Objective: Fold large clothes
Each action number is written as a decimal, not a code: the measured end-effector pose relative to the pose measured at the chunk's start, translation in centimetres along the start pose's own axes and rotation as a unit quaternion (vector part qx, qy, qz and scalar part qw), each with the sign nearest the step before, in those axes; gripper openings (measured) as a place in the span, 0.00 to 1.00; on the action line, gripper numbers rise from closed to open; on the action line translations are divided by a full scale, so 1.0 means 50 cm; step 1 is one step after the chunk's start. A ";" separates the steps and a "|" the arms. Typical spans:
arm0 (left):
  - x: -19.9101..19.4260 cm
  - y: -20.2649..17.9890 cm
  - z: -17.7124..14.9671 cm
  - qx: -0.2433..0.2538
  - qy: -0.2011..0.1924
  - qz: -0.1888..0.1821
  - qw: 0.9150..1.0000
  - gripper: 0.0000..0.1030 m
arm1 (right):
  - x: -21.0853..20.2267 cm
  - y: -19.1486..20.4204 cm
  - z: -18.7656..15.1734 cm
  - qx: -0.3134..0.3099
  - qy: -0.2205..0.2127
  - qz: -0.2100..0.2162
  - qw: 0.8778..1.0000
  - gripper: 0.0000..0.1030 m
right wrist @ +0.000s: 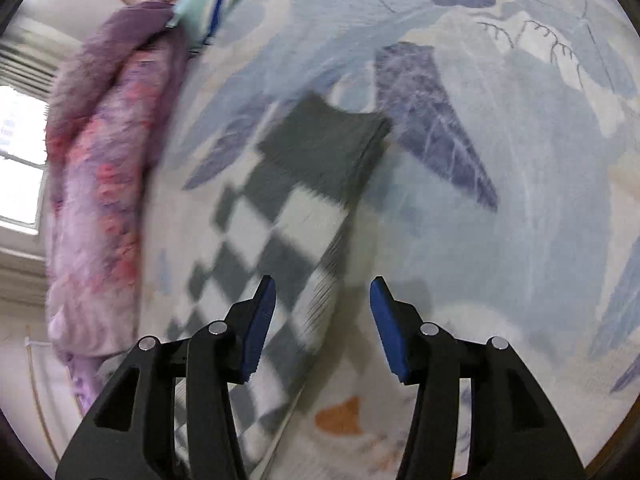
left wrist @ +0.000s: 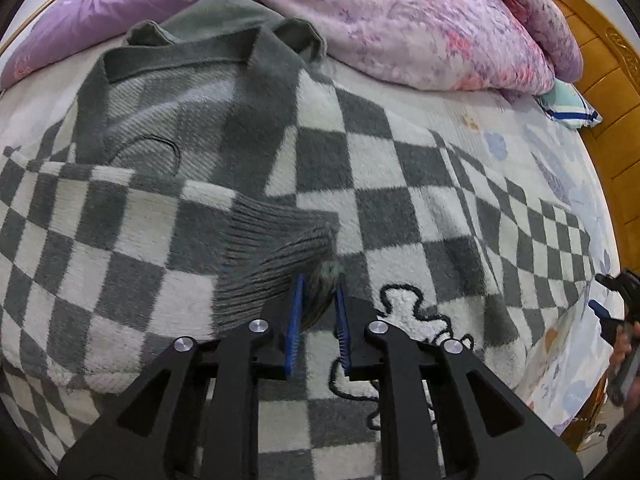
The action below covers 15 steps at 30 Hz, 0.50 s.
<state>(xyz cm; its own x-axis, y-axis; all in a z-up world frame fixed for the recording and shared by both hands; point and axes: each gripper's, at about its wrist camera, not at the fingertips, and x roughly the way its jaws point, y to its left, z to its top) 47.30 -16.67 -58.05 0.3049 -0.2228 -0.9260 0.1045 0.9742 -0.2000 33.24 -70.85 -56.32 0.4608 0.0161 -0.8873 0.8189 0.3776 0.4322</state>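
A grey-and-white checkered fleece cardigan (left wrist: 360, 160) lies spread on the bed, its grey collar toward the quilt. One sleeve is folded across the body. Its ribbed grey cuff (left wrist: 272, 256) ends between the blue pads of my left gripper (left wrist: 320, 282), which is shut on the cuff's fuzzy tip. In the right wrist view the other sleeve (right wrist: 280, 220) stretches out over the sheet to its grey cuff (right wrist: 328, 140). My right gripper (right wrist: 323, 280) hovers above it, open, with nothing pinched. It also shows at the right edge of the left wrist view, right gripper (left wrist: 612, 300).
A bunched pink-purple floral quilt (left wrist: 400, 20) and a purple pillow (left wrist: 100, 8) lie behind the collar. A wooden headboard (left wrist: 600, 60) bounds the right side, with a small blue-striped cloth (left wrist: 568, 108) beside it. The leaf-print bedsheet (right wrist: 520, 160) lies under the sleeve.
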 end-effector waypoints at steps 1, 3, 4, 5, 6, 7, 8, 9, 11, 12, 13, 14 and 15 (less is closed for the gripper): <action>0.002 -0.011 -0.001 0.008 0.004 -0.022 1.000 0.15 | 0.012 -0.001 0.009 0.005 0.008 0.006 1.000 0.46; 0.007 -0.033 -0.002 0.025 0.009 -0.030 0.999 0.16 | 0.026 -0.001 0.018 0.011 0.009 0.003 1.000 0.46; 0.013 -0.045 -0.002 0.035 0.016 -0.035 0.999 0.18 | 0.025 0.000 0.024 0.010 0.005 0.010 1.000 0.44; 0.023 -0.057 -0.003 0.044 0.026 -0.042 0.998 0.20 | 0.026 0.008 0.027 0.004 0.002 0.020 1.000 0.38; 0.030 -0.062 -0.004 0.046 0.031 -0.044 0.998 0.20 | 0.029 0.018 0.033 -0.002 0.002 0.017 1.000 0.29; 0.042 -0.066 -0.006 0.046 0.042 -0.048 0.997 0.20 | 0.029 0.028 0.033 -0.014 -0.001 0.010 1.000 0.28; 0.057 -0.069 -0.009 0.044 0.057 -0.052 0.996 0.20 | 0.032 0.033 0.035 -0.019 0.000 0.014 1.000 0.22; 0.064 -0.070 -0.012 0.043 0.064 -0.052 0.996 0.20 | 0.034 0.037 0.036 -0.023 -0.001 0.010 1.000 0.11; 0.076 -0.075 -0.016 0.046 0.071 -0.056 0.995 0.20 | 0.033 0.036 0.036 -0.029 -0.003 0.016 0.999 0.08; 0.082 -0.076 -0.016 0.047 0.077 -0.058 0.994 0.21 | 0.028 0.037 0.036 -0.030 -0.006 0.021 0.999 0.07; 0.084 -0.077 -0.016 0.048 0.079 -0.058 0.994 0.21 | 0.019 0.041 0.034 -0.037 -0.011 0.026 0.999 0.07; 0.082 -0.075 -0.014 0.047 0.079 -0.064 0.994 0.22 | 0.007 0.051 0.031 -0.049 -0.020 0.020 0.998 0.07; 0.075 -0.072 -0.011 0.044 0.078 -0.072 0.993 0.22 | -0.007 0.062 0.025 -0.064 -0.030 0.016 0.997 0.07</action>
<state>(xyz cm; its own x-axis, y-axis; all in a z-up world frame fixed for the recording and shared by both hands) 47.54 -21.02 -60.99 0.1306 -0.3449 -0.9295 0.2203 0.9242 -0.3120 36.05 -70.85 -54.49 0.5084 -0.0246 -0.8608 0.7555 0.4924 0.4322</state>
